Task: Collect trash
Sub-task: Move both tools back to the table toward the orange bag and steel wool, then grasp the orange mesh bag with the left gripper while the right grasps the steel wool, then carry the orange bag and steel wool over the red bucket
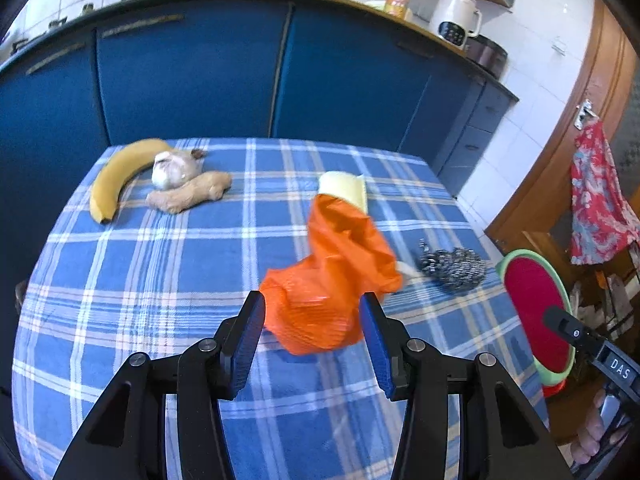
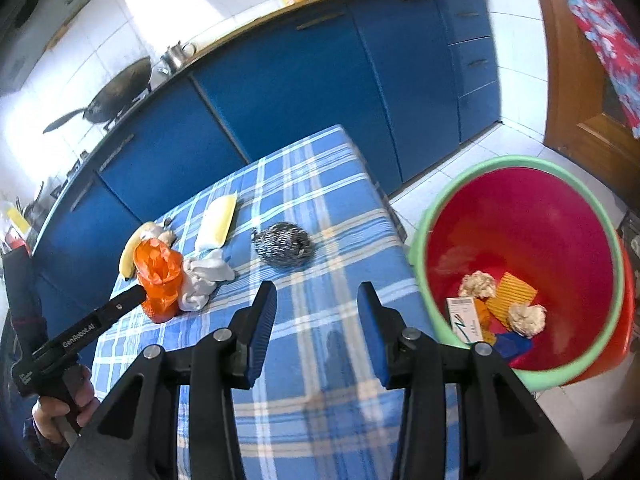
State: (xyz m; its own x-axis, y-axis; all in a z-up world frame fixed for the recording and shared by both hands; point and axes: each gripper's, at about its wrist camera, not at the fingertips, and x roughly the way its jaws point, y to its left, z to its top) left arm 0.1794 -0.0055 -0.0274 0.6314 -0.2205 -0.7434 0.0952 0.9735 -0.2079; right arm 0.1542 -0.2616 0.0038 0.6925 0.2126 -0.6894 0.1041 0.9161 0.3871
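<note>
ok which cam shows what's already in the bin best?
Right wrist. It looks down into the red bin, showing crumpled paper balls, an orange corrugated piece, a small white box and something blue. Left wrist only catches the bin obliquely at the table edge; contents hidden.

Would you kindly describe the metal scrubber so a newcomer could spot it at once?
Start at the blue checked tablecloth and go to its edge nearest the red bin. The metal scrubber lies there alone, a grey wiry ball, unlike the soft white cloth nearby.
</note>
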